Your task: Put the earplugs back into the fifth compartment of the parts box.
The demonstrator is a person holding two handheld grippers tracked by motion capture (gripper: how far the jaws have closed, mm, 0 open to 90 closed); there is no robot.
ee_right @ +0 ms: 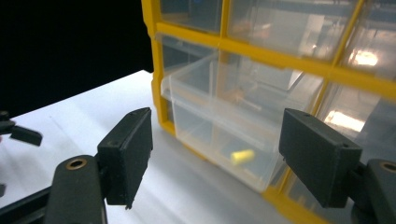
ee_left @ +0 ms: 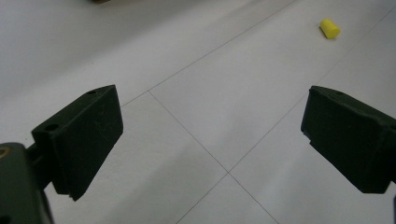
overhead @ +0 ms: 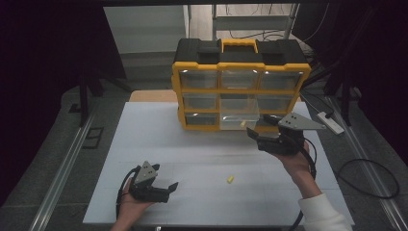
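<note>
The white table [overhead: 202, 159] was brightly lit amid dark surroundings; glare marked the clear drawers [ee_right: 327, 28], slightly blurred.

The drawer cabinet [overhead: 239, 86] stands at the table's [overhead: 159, 144] far edge; one plug [overhead: 244, 124] lies in its pulled-out bottom-middle drawer [overhead: 239, 121], another [overhead: 230, 180] on the table nearer me.

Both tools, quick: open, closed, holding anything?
Left tool: open, holding nothing, above the table.
Right tool: open, holding nothing, facing the pulled-out drawer.
</note>
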